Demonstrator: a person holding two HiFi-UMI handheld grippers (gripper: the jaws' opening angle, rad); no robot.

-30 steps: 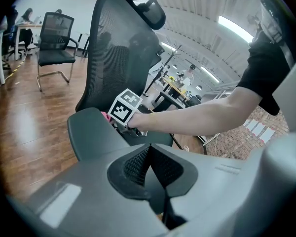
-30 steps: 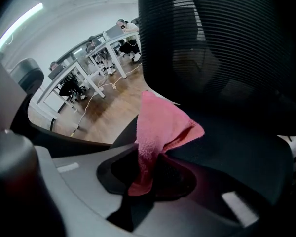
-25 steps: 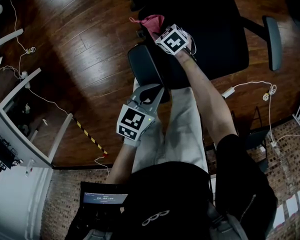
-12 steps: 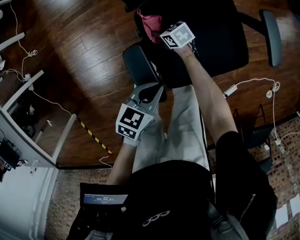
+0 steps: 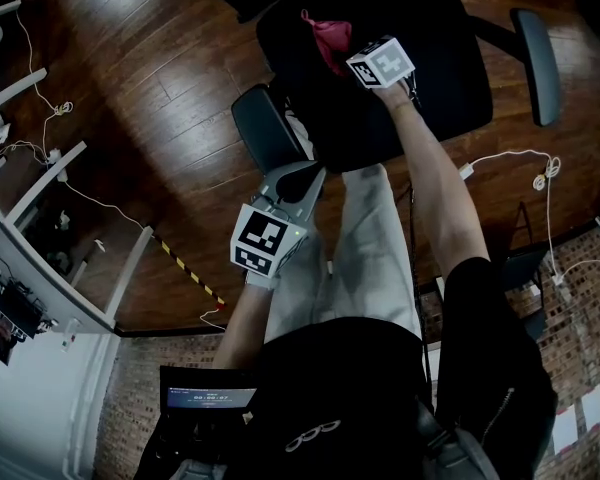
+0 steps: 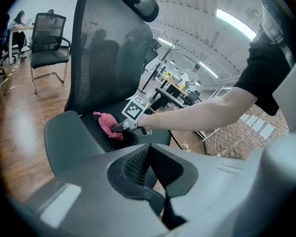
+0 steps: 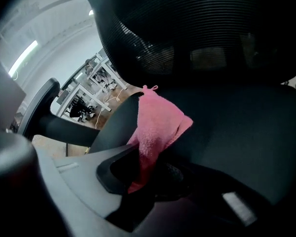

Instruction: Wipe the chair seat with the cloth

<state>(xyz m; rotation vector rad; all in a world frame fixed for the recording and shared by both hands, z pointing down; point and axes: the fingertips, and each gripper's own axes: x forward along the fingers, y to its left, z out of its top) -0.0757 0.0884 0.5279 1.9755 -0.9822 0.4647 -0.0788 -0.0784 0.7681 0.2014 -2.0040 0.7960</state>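
A pink cloth (image 5: 330, 38) (image 7: 155, 130) (image 6: 107, 126) lies against the black chair seat (image 5: 420, 78) (image 7: 246, 132) near its left side. My right gripper (image 5: 352, 60) (image 7: 148, 174) is shut on the cloth's near end, over the seat. In the left gripper view the right gripper (image 6: 119, 127) shows holding the cloth low in front of the mesh backrest (image 6: 108, 48). My left gripper (image 5: 298, 186) (image 6: 150, 169) hangs shut and empty, just short of the chair's left armrest (image 5: 265, 128) (image 6: 71, 142).
The chair's right armrest (image 5: 535, 63) sticks out at the right. White cables (image 5: 510, 163) lie on the wooden floor. White desk legs (image 5: 40, 178) and a yellow-black strip (image 5: 185, 273) are at the left. Another black chair (image 6: 47, 38) stands behind.
My right gripper has carried the cloth from the seat's left edge rightward and farther onto the seat. The left gripper has stayed in place.
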